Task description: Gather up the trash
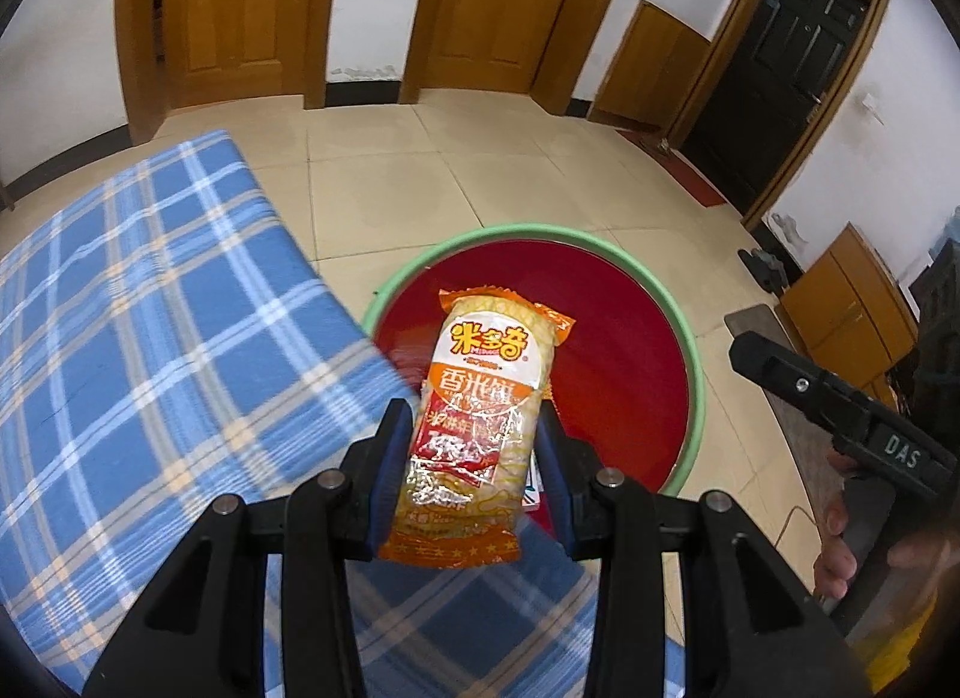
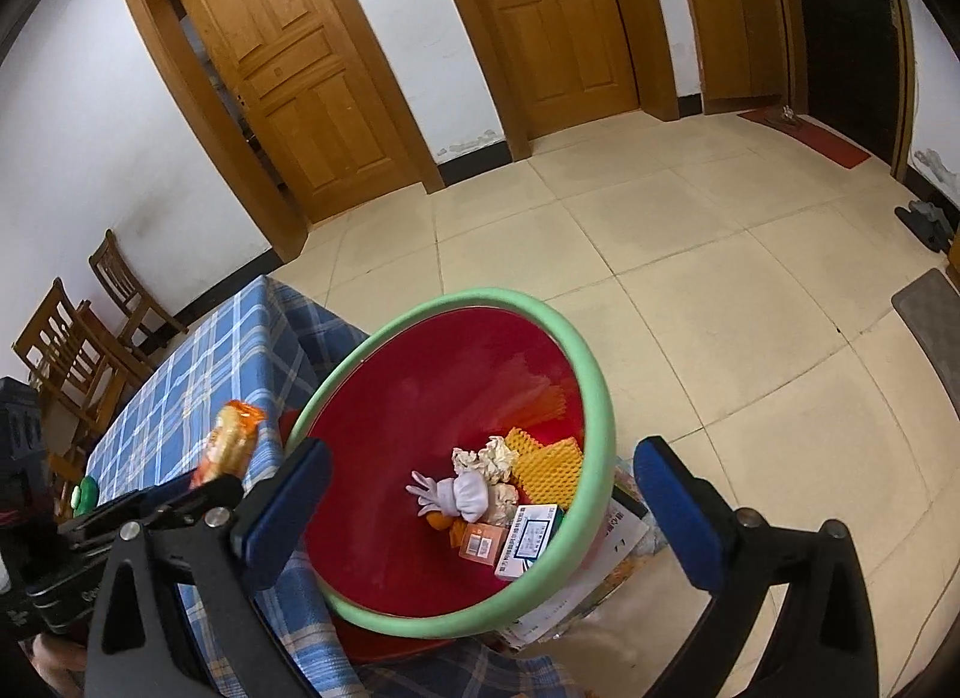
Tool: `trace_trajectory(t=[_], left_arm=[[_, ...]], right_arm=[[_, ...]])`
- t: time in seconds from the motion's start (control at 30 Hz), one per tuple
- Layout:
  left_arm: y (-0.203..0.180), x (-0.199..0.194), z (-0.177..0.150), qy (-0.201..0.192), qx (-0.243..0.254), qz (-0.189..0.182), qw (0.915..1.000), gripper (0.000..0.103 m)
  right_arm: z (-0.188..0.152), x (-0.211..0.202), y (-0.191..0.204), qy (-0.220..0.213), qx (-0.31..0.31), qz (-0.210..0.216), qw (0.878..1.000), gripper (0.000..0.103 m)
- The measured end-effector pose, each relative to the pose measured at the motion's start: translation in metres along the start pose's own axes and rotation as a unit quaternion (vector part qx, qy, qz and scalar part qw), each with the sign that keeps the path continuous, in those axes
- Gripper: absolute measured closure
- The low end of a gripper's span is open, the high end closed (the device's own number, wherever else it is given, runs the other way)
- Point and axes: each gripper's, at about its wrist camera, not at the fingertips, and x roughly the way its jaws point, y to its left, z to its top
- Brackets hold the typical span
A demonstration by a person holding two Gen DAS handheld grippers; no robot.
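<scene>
1. Left gripper clamping wrapper, hovering over basin edge.
2. Right gripper gaping, empty, above basin.
3. Mid-deposit; next, likely: advancing slightly, releasing over trash pile.

Snack packet in left tool, above basin

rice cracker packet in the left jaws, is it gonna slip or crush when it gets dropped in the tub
The rice cracker packet has glossy film, so probably slippery. It juts out of the left gripper unbent, so likely fairly stiff and light. The crackers inside may crack under a hard squeeze.
</scene>
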Motion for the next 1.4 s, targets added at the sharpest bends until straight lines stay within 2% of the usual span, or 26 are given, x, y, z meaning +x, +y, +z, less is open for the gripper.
trace_trajectory(t=[0.17,0.23,0.3,0.7,1.03,1.4], left_arm=[[-0.006,0.009,0.007,0.000,0.002,-0.007,1.0000,0.060],[-0.006,0.009,0.008,-0.003,-0.001,-0.007,1.0000,0.044],[-0.006,0.006,0.008,-0.011,-0.004,-0.003,0.9999,0.040],[0.011,-0.024,0.002,-0.030,-0.029,0.009,0.9991,0.040],[0.042,-0.065,-0.014,-0.056,-0.068,0.066,0.9940,0.033],[0.082,-0.119,-0.044,-0.093,-0.122,0.134,0.9790,0.029]], right_arm=[[0.000,-0.002,-0.008,0.000,0.008,-0.003,1.000,0.001],[0.000,-0.003,-0.011,-0.001,0.011,-0.004,1.000,0.001],[0.000,-0.003,-0.012,-0.001,0.013,-0.004,1.000,0.001],[-0.002,-0.006,0.005,-0.001,-0.003,0.014,1.000,0.001],[-0.014,-0.013,0.045,0.002,-0.038,0.048,0.998,0.001],[-0.035,-0.021,0.101,0.008,-0.090,0.086,0.992,0.001]])
